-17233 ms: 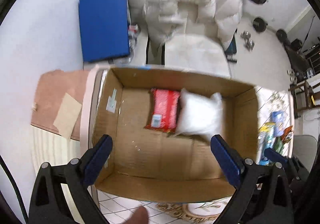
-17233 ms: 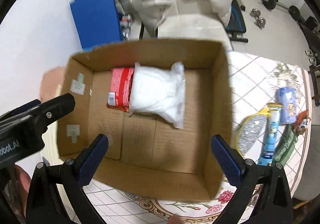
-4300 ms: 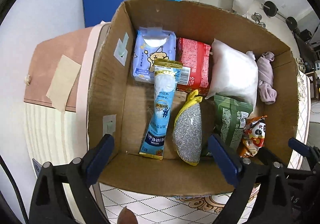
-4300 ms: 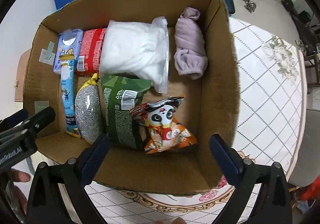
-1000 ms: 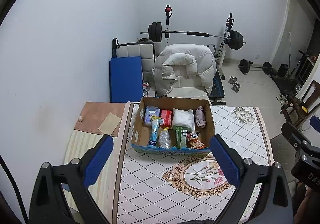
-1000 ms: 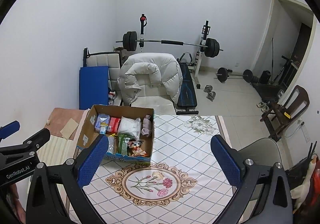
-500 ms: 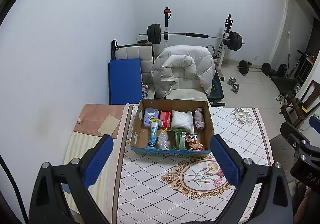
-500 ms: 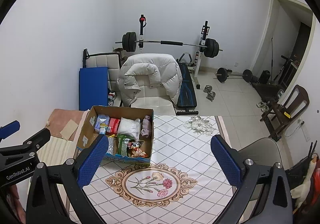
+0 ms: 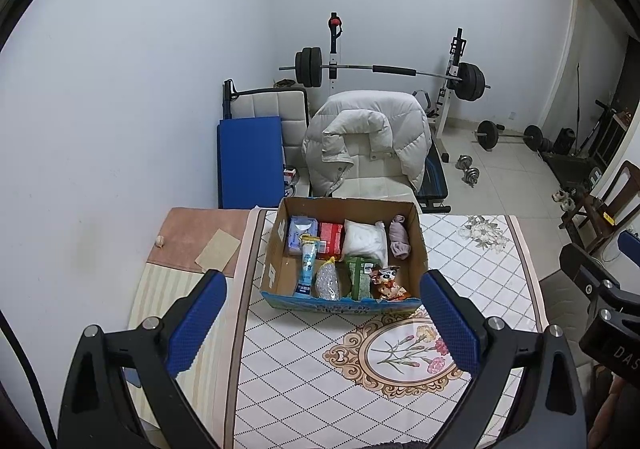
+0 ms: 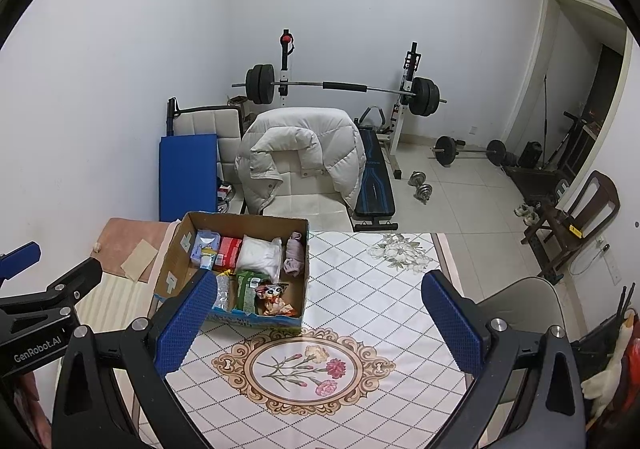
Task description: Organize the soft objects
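A cardboard box (image 9: 420,249) stands on the far left part of the patterned tablecloth (image 9: 320,377); it also shows in the right wrist view (image 10: 306,273). It holds several soft items: a white pouch (image 9: 366,243), a red pack (image 9: 331,236), a blue tissue pack (image 9: 301,233), a blue tube (image 9: 307,267), a silver scrubber (image 9: 327,283), a green pack (image 9: 359,276), a panda snack bag (image 9: 387,281) and a lilac cloth roll (image 9: 399,237). My left gripper (image 9: 322,325) is open and empty, high above and well back from the box. My right gripper (image 10: 318,325) is open and empty, likewise far back.
A white chair with a puffy jacket (image 9: 368,145) stands behind the table. A blue mat (image 9: 250,161), a barbell rack (image 9: 384,69) and dumbbells (image 9: 468,169) lie beyond. A pink mat (image 9: 196,241) lies left of the table. A grey chair (image 10: 520,305) stands at the right.
Both grippers have drifted very slightly nearer the box over the last second. Several seconds ago they were close over the box; they have since pulled far back and up.
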Demonstrator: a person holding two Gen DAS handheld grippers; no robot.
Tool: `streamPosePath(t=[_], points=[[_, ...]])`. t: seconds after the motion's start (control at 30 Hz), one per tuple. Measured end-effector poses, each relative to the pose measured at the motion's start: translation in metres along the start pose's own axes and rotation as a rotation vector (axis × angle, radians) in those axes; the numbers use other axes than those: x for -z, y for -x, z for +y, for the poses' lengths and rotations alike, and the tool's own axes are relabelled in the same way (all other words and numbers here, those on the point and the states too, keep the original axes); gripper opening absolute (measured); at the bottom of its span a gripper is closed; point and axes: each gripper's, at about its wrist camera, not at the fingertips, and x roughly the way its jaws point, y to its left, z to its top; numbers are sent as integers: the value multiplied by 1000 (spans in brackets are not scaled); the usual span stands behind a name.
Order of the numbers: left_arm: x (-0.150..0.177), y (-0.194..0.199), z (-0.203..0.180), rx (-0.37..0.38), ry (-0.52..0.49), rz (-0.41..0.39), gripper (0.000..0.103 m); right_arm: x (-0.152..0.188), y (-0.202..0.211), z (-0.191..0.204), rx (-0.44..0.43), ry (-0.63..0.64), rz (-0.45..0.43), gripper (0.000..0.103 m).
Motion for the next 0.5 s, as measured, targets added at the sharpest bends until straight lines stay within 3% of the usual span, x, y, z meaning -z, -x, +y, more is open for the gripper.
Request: streamPosePath(t=[0.5], points=[[1, -7, 3, -7, -18, 6, 103, 0, 0, 1, 2, -5, 5, 103]])
